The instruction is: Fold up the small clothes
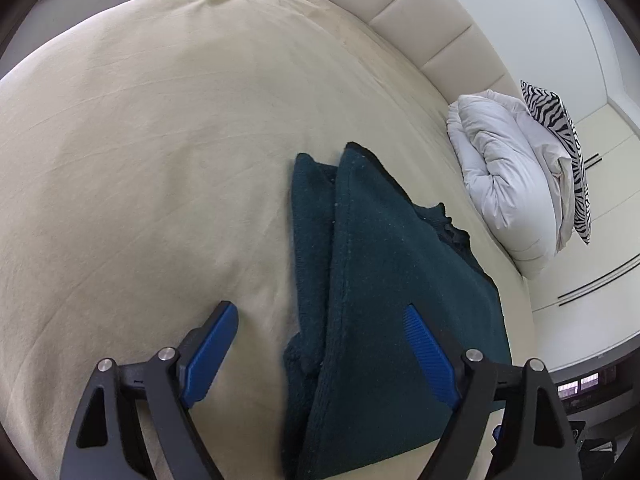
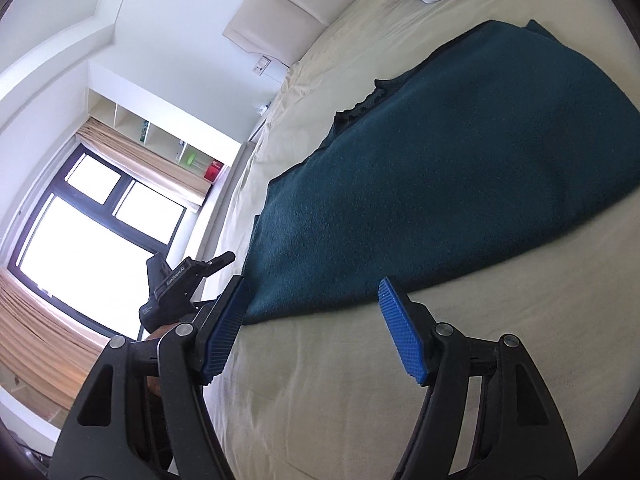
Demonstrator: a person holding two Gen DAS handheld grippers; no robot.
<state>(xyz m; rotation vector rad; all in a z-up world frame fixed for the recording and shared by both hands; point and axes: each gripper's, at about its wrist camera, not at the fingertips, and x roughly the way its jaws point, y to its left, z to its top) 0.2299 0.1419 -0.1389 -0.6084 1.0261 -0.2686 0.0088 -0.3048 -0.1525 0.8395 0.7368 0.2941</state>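
Observation:
A dark teal fleece garment (image 1: 384,280) lies folded in layers on the beige bed sheet (image 1: 160,140). My left gripper (image 1: 320,316) is open just above its near end, the right blue finger (image 1: 430,354) over the cloth and the left one (image 1: 210,354) over bare sheet. In the right wrist view the same garment (image 2: 460,168) stretches away from me. My right gripper (image 2: 314,292) is open and empty, hovering over the sheet at the garment's near edge. The other gripper's black body (image 2: 176,280) shows at the left.
A white bunched duvet (image 1: 504,176) and a zebra-print pillow (image 1: 560,140) lie by the padded headboard (image 1: 420,24). The bed's edge, a window (image 2: 92,224) and curtains are to the left in the right wrist view.

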